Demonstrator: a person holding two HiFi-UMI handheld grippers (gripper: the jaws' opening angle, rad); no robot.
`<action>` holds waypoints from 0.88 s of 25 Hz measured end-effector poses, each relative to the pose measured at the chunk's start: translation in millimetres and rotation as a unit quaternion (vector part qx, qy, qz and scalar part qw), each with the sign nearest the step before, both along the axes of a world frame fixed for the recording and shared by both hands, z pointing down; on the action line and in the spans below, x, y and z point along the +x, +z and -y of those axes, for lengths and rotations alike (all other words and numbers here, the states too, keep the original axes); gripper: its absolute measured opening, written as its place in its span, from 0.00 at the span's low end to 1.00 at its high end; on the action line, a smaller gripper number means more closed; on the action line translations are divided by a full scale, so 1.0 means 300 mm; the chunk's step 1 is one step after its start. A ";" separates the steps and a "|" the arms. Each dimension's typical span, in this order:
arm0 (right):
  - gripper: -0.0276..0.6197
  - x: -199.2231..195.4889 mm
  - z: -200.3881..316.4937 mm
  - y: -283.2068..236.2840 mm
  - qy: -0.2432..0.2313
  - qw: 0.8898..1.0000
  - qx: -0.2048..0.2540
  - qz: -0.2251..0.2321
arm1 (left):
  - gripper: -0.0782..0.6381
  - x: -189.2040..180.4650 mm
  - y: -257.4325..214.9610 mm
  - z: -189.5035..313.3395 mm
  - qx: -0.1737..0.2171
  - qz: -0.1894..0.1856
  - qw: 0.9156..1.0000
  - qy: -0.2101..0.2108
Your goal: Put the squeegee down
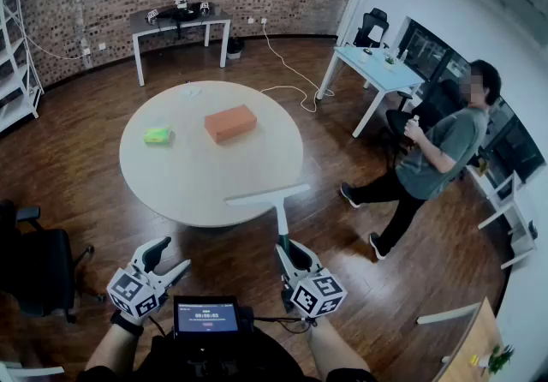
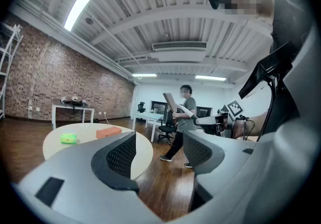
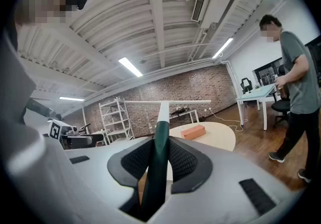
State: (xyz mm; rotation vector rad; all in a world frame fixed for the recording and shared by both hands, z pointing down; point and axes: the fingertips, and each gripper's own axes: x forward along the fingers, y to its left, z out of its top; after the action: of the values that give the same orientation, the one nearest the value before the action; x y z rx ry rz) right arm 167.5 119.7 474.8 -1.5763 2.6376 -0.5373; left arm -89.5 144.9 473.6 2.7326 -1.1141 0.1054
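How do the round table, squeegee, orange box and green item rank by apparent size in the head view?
1. round table
2. squeegee, held nearer the camera, so this rank is unsure
3. orange box
4. green item

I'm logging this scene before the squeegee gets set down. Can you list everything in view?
Round table: one, cream, centre of the room.
Box: one, orange, on the round table.
Small block: one, green, on the table, left of the box.
Squeegee: one, white blade, dark green handle, held blade-up by the table's near edge.
Desks: two, grey by the brick wall, white at right.
Shelf rack: one, white, far left.
Office chairs: several, black, one lower left, others by the white desk.
Standing person: one, grey shirt, right of the table.
Screen: one, black, at the wearer's chest.
Left gripper: grey, open, empty.
Right gripper: grey, shut on the squeegee handle.
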 end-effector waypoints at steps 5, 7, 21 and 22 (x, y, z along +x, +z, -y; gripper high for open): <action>0.21 0.053 -0.014 -0.005 0.000 1.000 0.001 -0.005 | 0.52 0.026 -0.007 -0.002 0.005 0.006 1.000 -0.004; 0.21 0.074 -0.014 -0.001 0.000 1.000 0.003 -0.003 | 0.52 0.036 -0.008 -0.004 0.006 0.009 1.000 -0.005; 0.21 0.131 0.054 0.022 0.005 1.000 -0.001 -0.006 | 0.52 0.093 -0.011 0.018 0.007 0.017 1.000 -0.006; 0.21 0.129 0.064 0.028 0.006 1.000 -0.001 -0.007 | 0.52 0.089 -0.009 0.028 0.008 0.017 1.000 -0.006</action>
State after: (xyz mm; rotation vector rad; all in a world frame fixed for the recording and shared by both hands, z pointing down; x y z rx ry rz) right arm 206.3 100.3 483.3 -1.6003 2.6372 -0.5316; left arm -62.8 136.5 471.0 2.7487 -1.1444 0.1421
